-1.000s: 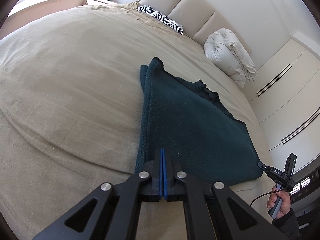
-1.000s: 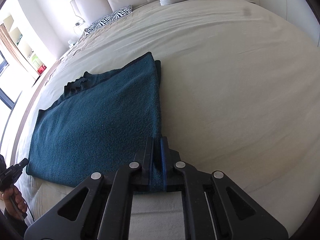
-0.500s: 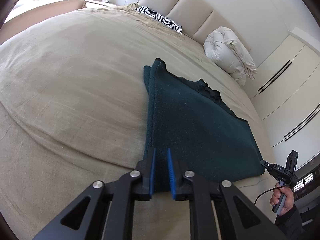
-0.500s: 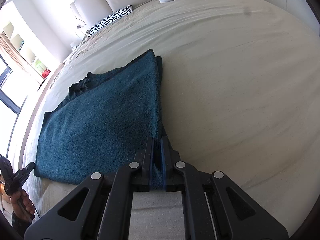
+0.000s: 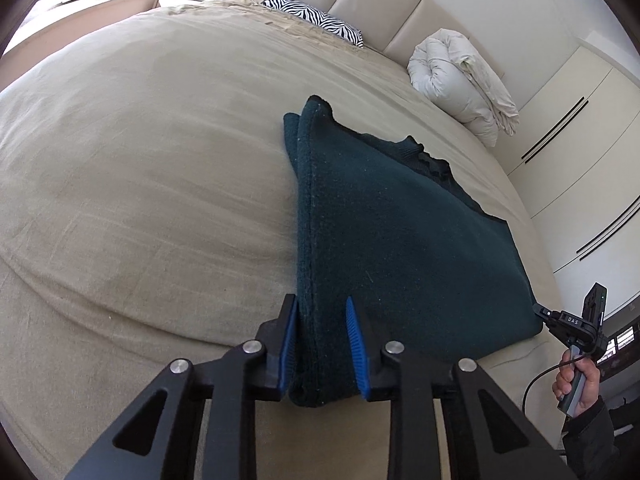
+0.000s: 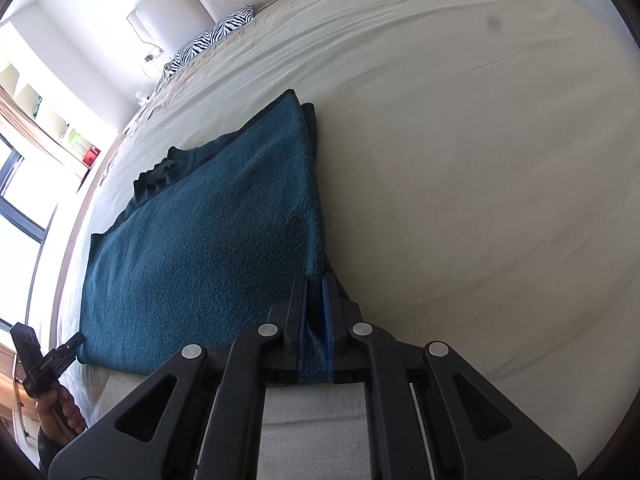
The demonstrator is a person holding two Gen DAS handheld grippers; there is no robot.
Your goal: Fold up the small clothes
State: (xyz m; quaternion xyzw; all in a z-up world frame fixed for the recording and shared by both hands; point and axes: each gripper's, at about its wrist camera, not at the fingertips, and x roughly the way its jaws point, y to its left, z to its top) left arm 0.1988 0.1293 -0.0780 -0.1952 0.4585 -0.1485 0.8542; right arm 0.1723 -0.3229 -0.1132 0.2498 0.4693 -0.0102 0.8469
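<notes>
A dark teal garment [image 5: 400, 240] lies folded flat on the beige bed [image 5: 140, 160], its long folded edge running away from me. My left gripper [image 5: 320, 336] straddles the near left corner of that edge. Its blue pads stand apart with the thick fold between them, and its jaws are closing. In the right wrist view the same garment [image 6: 208, 232] spreads to the left. My right gripper [image 6: 314, 312] is shut on its near right corner. Each wrist view shows the other hand-held gripper at the bed's edge.
A zebra-striped pillow [image 5: 316, 20] and a rolled white duvet [image 5: 460, 80] lie by the padded headboard. White wardrobe doors [image 5: 580, 120] stand to the right of the bed. Bare sheet [image 6: 480, 160] stretches wide beside the garment. A window [image 6: 20, 200] lies past the far side.
My left gripper's jaws went from shut to apart, wider in each frame, with the garment's edge still between them. The right gripper stayed shut on its corner and rolled a little.
</notes>
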